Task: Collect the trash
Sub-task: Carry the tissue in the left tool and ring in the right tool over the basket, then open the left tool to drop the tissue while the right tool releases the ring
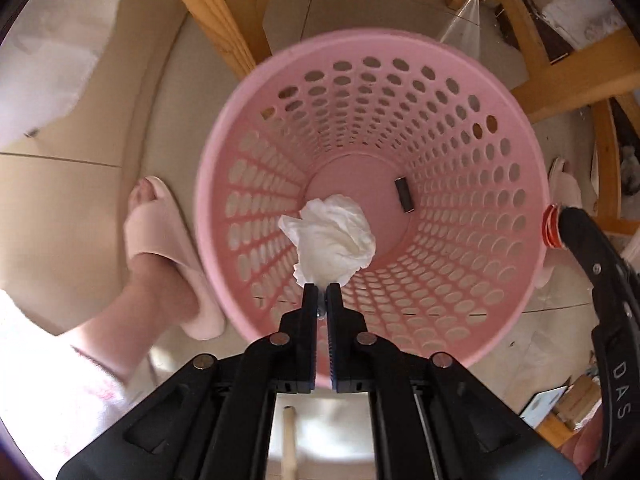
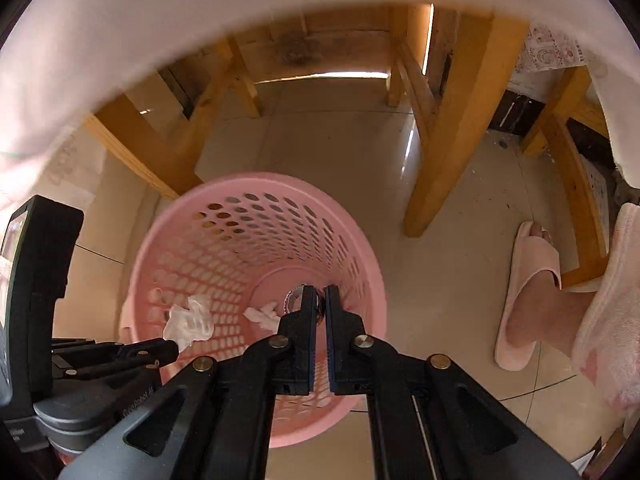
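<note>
The left hand-held gripper (image 1: 322, 286) is pinched tight on a crumpled white tissue (image 1: 330, 236), which hangs over the open mouth of the pink basket (image 1: 224, 152). The right hand-held gripper (image 2: 319, 289) is likewise closed on a small bottle cap (image 2: 294, 300), red in the left view, poised over the same basket. Further down, on the basket bottom, lie a small dark object (image 1: 403, 195) and another scrap of white tissue (image 2: 264, 315). Beyond, the person's slippered foot (image 1: 160, 240) stands on the tiled floor (image 2: 440, 300) beside wooden legs (image 2: 452, 128). This looks like the dropping step: the next move calls for simply parting the fingers while staying over the opening.
</note>
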Demonstrator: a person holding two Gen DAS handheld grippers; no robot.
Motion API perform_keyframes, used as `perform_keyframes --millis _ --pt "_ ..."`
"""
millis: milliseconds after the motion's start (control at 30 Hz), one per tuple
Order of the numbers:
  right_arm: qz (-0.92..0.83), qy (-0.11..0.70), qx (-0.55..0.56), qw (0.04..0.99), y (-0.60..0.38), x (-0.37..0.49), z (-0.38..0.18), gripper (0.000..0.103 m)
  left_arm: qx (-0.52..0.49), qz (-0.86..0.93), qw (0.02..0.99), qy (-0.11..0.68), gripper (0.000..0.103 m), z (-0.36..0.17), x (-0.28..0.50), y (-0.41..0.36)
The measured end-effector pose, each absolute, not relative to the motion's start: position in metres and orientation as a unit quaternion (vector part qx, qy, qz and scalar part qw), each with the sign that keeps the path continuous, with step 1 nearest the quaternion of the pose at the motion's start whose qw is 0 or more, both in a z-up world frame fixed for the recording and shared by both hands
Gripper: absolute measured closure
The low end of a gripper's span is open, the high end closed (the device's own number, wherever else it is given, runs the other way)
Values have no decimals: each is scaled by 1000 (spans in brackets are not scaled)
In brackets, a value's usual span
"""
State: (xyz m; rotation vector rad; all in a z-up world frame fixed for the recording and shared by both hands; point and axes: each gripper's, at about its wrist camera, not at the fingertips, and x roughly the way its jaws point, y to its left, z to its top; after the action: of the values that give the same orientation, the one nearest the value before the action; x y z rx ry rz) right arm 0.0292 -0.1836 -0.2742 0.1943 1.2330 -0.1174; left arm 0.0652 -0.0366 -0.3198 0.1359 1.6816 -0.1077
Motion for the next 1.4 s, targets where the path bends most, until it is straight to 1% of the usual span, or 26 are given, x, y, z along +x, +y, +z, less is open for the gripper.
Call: perform_keyframes --millis 133,300,467,567,700,733,767,800,833,867,900,933,1033,1167,1333,1400 --pt "-71 586 103 800 -192 31 -291 98 85 -45 668 738 99 -332 64 -37" --pt "-73 609 99 783 -195 32 -311 98 42 -40 659 750 99 -344 68 -25" --pt "-73 619 99 775 -196 31 -325 98 66 -49 663 744 98 -348 71 -29" --pt "-73 617 100 777 -196 31 -329 98 67 -46 675 733 93 -347 76 -28" --pt "-81 611 102 781 -200 29 -331 98 86 -41 678 729 92 -349 74 -28" --pt "-80 608 107 782 -201 29 -331 98 83 -37 676 731 87 -350 74 -27" --pt "-81 608 110 782 -203 29 -331 98 78 -33 675 733 76 -350 75 -25" --pt "-81 609 114 781 -204 29 -330 98 71 -31 674 734 69 -350 75 -23" --pt "-82 611 115 779 -204 30 -330 98 65 -30 675 735 60 -349 76 -20" --pt "-80 612 114 779 -204 30 -330 97 56 -29 677 734 53 -348 77 -18" --pt "-79 612 111 779 -203 30 -329 96 51 -24 678 733 49 -346 78 -16" --pt "-79 613 106 779 -202 31 -329 94 42 -22 678 733 47 -344 78 -15" --pt "-76 610 95 783 -199 31 -325 92 34 -15 680 733 47 -338 80 -14" --pt "-71 606 95 787 -197 32 -320 84 32 -12 704 710 47 -316 84 -19" --pt "-68 594 90 796 -192 32 -308 83 72 -20 744 664 46 -278 87 -28" --pt "-61 587 82 803 -188 32 -301 83 78 -23 756 650 40 -262 85 -29"
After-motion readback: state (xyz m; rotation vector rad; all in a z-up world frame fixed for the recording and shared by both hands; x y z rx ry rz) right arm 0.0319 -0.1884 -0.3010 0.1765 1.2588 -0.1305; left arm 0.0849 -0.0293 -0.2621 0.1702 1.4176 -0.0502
